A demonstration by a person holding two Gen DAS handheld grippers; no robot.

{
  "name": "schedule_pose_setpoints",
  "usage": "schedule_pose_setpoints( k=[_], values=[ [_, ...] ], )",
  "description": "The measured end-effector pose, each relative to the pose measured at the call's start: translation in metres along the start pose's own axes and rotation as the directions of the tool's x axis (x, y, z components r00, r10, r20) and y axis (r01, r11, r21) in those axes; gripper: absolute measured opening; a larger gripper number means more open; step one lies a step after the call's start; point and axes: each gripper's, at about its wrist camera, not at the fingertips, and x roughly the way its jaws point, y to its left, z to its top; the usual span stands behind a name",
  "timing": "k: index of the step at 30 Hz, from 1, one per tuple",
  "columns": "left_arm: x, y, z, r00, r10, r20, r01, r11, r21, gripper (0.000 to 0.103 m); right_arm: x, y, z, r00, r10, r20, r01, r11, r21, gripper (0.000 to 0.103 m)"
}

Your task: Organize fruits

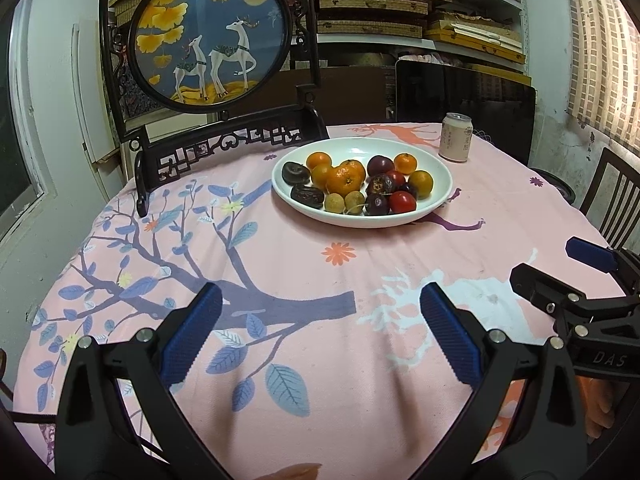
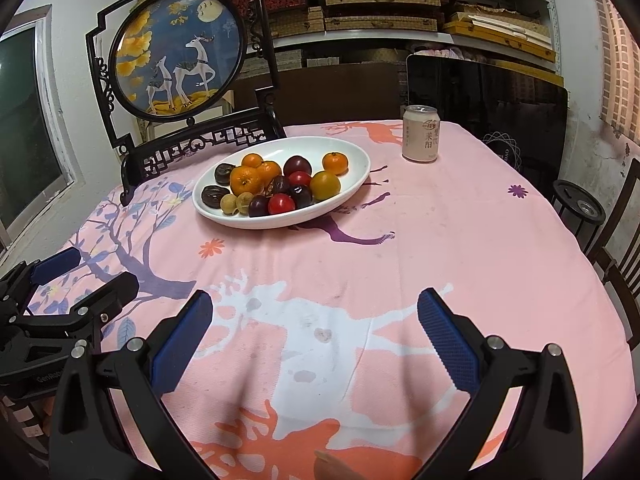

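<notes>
The left gripper [image 1: 320,328] hangs wide apart over the pink tablecloth [image 1: 280,248]. Farther off, a white plate [image 1: 440,168] holds the fruits [image 1: 356,184]; a can [image 1: 456,137] stands just right of it.

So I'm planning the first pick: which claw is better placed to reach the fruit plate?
Marginally the left, I'd judge. The white plate lies almost straight ahead of the open left claw; from the open right claw it sits off to the left, so it would have to cross over. Both are empty and well short of it.
</notes>
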Motion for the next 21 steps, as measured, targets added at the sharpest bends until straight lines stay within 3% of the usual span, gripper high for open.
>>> schedule_pose_setpoints(
  k=[21],
  values=[
    [-0.0011, -0.0021, -0.0008, 1.000, 0.005, 0.007, -0.005, 1.000, 0.007, 0.101, -0.0058, 0.0049, -0.0006, 1.000, 0.008, 0.017, -0.008, 1.000, -0.011, 0.102]
  ],
)
